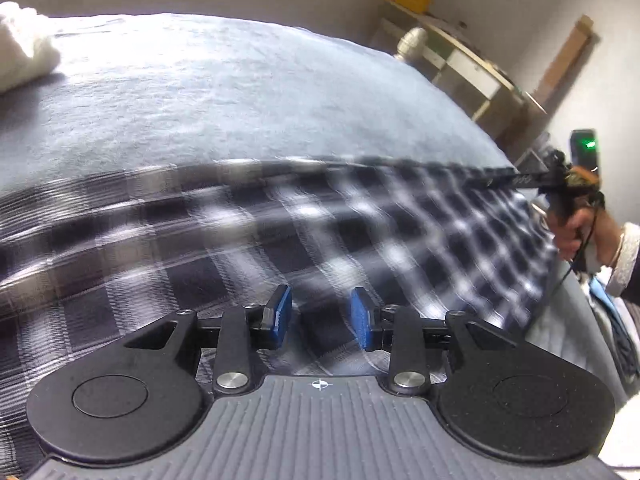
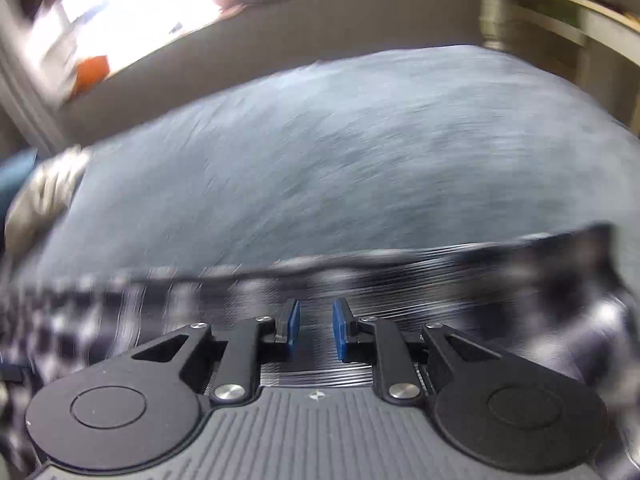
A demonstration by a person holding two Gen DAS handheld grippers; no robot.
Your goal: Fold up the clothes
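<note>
Your plaid shirt (image 1: 280, 240) lies spread across the near part of the bed (image 1: 240, 100), which wears a grey-blue cover; the shirt's far edge runs as a dark line from the bed's left edge to its right edge, and bare cover stretches beyond it to the far edge. Your left hand-held gripper (image 1: 320, 316) hangs over the shirt near the bed's near edge, its blue pads (image 1: 280, 308) apart with only plaid cloth showing in the gap beneath; whether they touch the cloth cannot be told. From this view, your right hand (image 1: 576, 232) shows at the bed's right edge, gripping the handle of the other tool at the shirt's far right corner, a white cuff (image 1: 624, 256) at the wrist. Your right hand-held gripper (image 2: 316, 328) also points down over the shirt (image 2: 440, 280), its pads (image 2: 340, 328) standing a narrow gap apart with nothing pinched between them; that whole view is smeared with blur. A white fluffy bundle (image 1: 20, 48) sits at the bed's far left corner. A pale wooden shelf unit (image 1: 460, 60) stands past the far right corner.
</note>
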